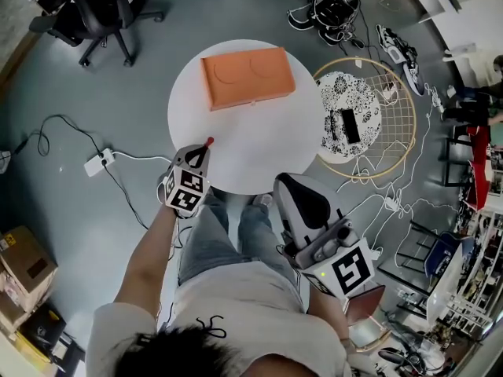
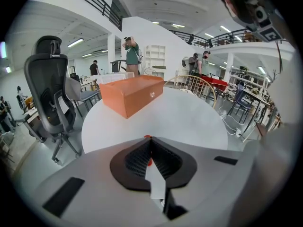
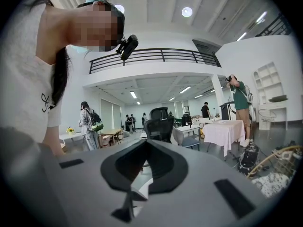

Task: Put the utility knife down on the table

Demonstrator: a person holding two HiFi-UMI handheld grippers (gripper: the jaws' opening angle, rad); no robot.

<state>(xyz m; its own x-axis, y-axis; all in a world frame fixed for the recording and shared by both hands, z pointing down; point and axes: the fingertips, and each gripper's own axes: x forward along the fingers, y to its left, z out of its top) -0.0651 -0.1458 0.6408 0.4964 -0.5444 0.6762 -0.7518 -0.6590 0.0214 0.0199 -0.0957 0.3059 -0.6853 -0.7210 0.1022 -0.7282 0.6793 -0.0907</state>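
Head view: the left gripper (image 1: 202, 151) is held over the near edge of the round white table (image 1: 263, 144). The red end of the utility knife (image 1: 209, 141) is seen past its tips. An orange box (image 1: 247, 77) lies on the far side. The right gripper (image 1: 288, 184) is held off the table, above the person's knees.

Left gripper view: the jaws are clenched on the knife (image 2: 148, 161), above the tabletop; only red bits are seen.

Right gripper view: the jaws are pressed together, with nothing between them.

A utility knife (image 1: 210, 140), showing only a small red end, sits pinched between the closed jaws of the left gripper (image 1: 203, 151). It is held over the near rim of the round white table (image 1: 267, 148), red end pointing inward.
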